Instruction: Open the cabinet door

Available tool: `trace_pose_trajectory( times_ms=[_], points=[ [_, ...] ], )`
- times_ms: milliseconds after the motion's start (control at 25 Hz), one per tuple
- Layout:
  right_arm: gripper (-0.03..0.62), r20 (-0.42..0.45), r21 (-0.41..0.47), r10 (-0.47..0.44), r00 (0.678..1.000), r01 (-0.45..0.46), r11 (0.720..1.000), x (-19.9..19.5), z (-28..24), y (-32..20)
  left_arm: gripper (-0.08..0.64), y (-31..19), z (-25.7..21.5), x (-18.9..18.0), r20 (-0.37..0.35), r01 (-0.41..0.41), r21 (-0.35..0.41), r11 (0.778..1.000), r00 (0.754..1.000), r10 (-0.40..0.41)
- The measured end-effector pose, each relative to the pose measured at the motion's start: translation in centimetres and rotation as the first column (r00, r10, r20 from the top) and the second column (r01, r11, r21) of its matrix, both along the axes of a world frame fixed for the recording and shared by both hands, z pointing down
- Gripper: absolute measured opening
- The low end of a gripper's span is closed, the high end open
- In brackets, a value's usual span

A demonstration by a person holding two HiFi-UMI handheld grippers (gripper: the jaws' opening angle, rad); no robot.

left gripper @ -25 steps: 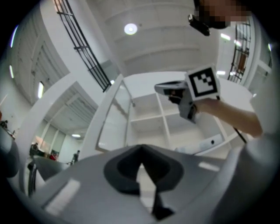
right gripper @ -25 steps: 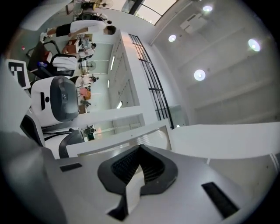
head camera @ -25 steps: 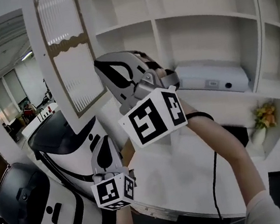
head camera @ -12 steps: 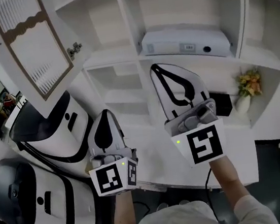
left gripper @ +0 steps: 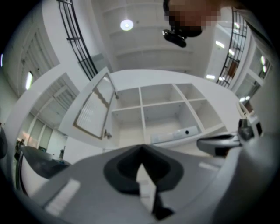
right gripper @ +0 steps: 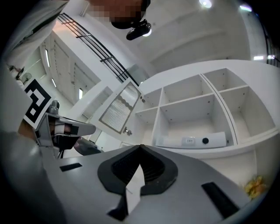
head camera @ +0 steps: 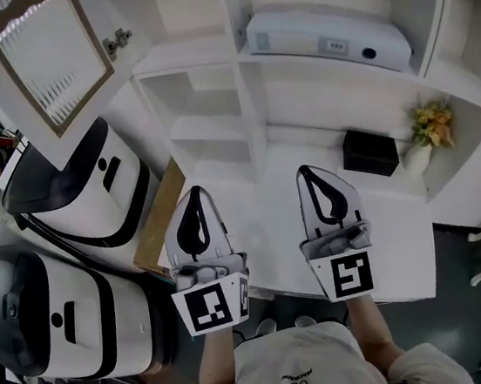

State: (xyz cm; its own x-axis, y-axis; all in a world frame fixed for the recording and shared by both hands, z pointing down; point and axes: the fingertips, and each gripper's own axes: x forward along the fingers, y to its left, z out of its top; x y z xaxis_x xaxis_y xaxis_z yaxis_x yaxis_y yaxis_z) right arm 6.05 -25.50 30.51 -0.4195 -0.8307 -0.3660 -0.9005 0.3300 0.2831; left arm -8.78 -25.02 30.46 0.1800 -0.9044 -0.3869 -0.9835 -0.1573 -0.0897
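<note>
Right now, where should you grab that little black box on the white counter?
Probably across its narrower width, front to back, slanting down from the person's side. The small black rectangular box lies flat on the white counter, longer side to side, and the white vase of yellow flowers stands close on its right.

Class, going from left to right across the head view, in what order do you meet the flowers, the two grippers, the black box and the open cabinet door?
open cabinet door → left gripper → right gripper → black box → flowers
</note>
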Motion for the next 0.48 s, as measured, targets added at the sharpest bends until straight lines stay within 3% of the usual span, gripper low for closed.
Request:
trace_pose_trajectory(
  times_ms=[280,480],
  points=[
    [0.0,0.016,-0.136,-0.033,0.999,0.035,0.99,-0.4,4.9,0.4,0.006,0.4,4.0,0.1,-0.037,0.017,-0.083,0.996,0.999,-0.02],
    [-0.002,0.012,-0.132,-0.043,0.999,0.044,0.99,-0.7,4.7,0.7,0.006,0.3,4.6,0.1,-0.023,0.021,-0.089,0.996,0.999,-0.023]
  ],
)
